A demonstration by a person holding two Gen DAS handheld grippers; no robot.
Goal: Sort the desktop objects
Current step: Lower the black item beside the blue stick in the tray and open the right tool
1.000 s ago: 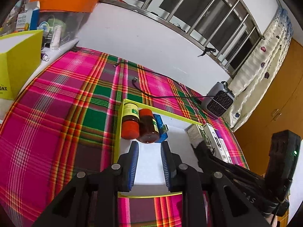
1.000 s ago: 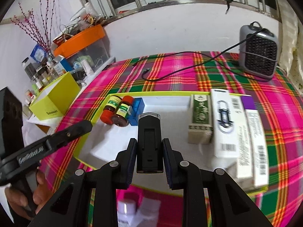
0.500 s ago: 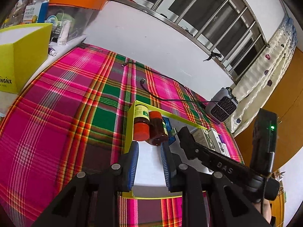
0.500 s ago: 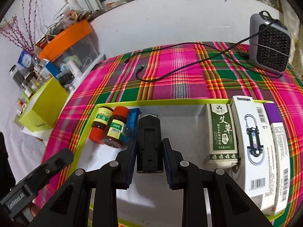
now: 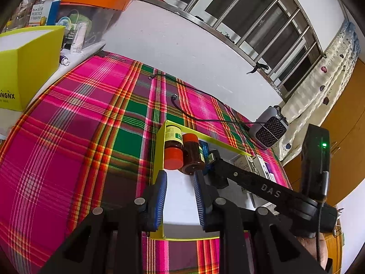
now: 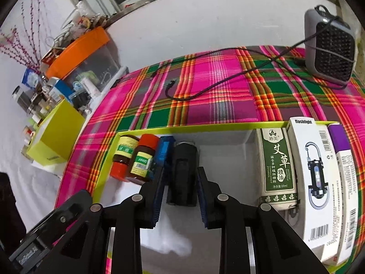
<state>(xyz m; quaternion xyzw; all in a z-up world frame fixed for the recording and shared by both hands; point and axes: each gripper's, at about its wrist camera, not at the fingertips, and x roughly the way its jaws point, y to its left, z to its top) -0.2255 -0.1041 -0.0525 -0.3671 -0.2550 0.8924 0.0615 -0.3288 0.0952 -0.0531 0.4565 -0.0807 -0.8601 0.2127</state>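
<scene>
A yellow-rimmed white tray lies on the plaid cloth. At its left end lie two brown bottles with red caps and a small blue box. A black rectangular device lies beside the blue box. My right gripper straddles it, open, with a narrow gap on each side. At the tray's right end lie a green box, a white flashlight box and a purple-topped box. My left gripper hovers open and empty over the tray's near-left corner.
A grey heater stands at the back right, its black cable crossing the cloth. A yellow box, an orange-lidded bin and small clutter fill the left side. A hand holds the right gripper.
The right gripper has moved forward into the tray, set the black device beside the blue box and loosened its fingers. The left gripper has drifted slightly and stays empty.
</scene>
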